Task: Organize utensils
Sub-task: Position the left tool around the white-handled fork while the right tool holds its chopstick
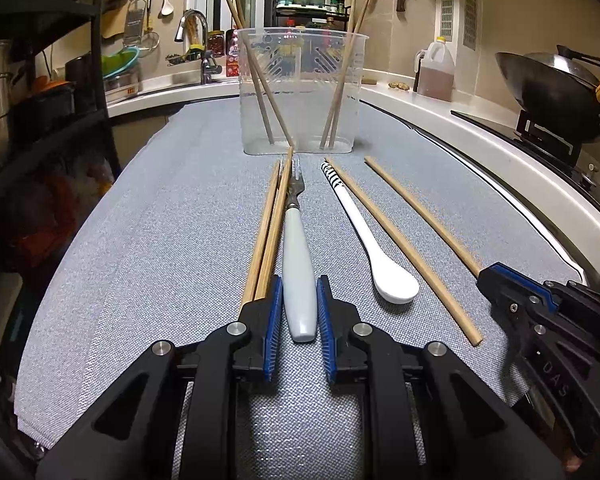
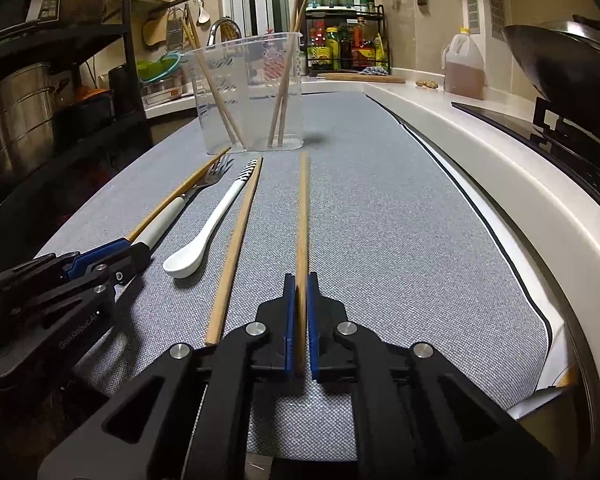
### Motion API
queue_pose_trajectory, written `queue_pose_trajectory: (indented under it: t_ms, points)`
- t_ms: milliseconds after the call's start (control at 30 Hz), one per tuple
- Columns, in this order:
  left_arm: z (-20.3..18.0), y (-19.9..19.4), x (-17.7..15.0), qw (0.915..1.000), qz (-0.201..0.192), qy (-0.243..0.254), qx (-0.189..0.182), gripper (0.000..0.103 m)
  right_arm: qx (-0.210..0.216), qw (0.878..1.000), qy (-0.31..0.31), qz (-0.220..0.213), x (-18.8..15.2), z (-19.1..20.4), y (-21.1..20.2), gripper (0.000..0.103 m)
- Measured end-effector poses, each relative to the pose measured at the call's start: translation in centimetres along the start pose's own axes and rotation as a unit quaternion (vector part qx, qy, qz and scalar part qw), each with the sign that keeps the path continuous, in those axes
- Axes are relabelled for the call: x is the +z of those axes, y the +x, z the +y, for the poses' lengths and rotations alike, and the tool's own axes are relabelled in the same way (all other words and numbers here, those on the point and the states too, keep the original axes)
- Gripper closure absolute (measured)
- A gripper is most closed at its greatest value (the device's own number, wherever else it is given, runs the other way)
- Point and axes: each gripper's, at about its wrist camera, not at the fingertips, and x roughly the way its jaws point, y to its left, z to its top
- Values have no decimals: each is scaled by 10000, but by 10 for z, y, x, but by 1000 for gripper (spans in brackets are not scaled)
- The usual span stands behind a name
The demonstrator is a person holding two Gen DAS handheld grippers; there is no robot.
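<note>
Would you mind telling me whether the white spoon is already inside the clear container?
No, the white spoon lies flat on the grey mat, in front of the clear container.

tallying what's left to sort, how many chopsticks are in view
8: four stand in the clear container, two lie left of the fork, one lies right of the spoon, and one sits in the right hand-held gripper.

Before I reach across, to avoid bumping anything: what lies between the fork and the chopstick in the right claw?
The white spoon and one loose chopstick, seen in the left wrist view.
</note>
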Motion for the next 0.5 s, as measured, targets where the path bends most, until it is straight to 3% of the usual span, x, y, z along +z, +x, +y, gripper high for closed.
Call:
queue_pose_trajectory:
  t_ms: [500]
  points:
    - [-1,0,-1,10000,54,4,-48,85,10,10000,-34,-33,-1,1,2,97]
